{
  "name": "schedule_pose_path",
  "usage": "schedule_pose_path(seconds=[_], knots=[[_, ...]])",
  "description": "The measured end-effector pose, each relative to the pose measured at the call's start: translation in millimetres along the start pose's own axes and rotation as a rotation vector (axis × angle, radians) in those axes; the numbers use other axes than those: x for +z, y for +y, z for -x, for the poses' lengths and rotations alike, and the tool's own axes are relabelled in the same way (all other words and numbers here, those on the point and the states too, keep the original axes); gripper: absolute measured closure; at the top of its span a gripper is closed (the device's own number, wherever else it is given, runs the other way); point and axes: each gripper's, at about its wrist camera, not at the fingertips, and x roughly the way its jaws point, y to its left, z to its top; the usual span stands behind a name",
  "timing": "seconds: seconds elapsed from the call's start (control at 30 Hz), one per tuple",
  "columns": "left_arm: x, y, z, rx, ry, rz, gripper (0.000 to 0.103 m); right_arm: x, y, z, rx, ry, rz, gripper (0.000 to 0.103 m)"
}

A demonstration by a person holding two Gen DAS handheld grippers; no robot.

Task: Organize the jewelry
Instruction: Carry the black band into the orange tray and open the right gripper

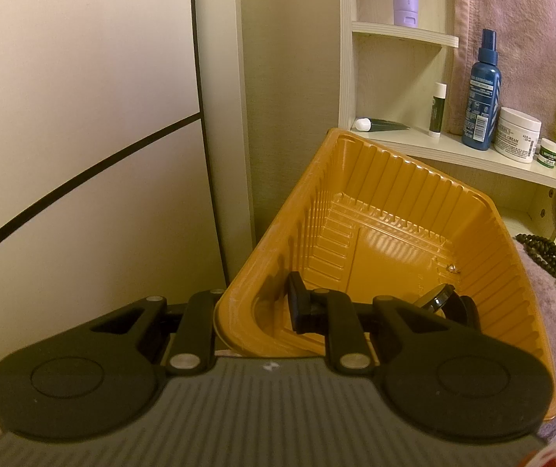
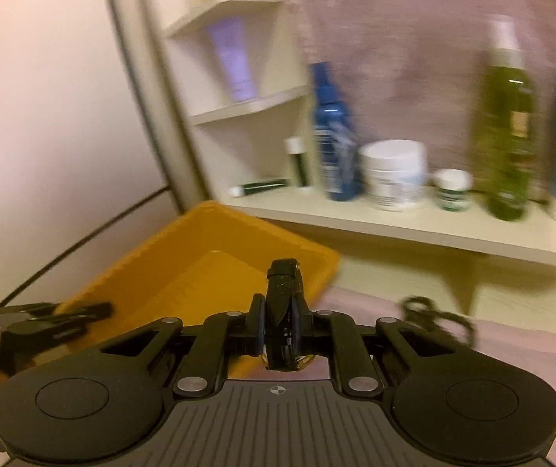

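In the left wrist view, the left gripper is pinching the near wall of the orange tray at lower centre, jaws together on the rim; a dark round piece is lying inside, and brown beads are showing at the right edge. Only the right wrist view is showing the right gripper, clamped on a black watch just right of the tray, the blurred shelf above.
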Motion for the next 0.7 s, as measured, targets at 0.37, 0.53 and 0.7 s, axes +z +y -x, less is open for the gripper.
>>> schedule_pose_path(seconds=[0.37,0.53,0.7], knots=[[0.8,-1.0,-1.2,0.001,0.002,0.000,0.085,3.8,36.3,-62.5,0.078,0.046,0.161,0.089],[1.6,-1.1,-1.0,0.000,0.004,-0.002,0.085,-3.1,41.5,-85.3,0.045,0.088,0.237,0.089],[1.4,-1.5,-1.3,0.001,0.006,-0.003,0.085,-9.3,45.2,-102.0,0.023,0.128,0.317,0.089]])
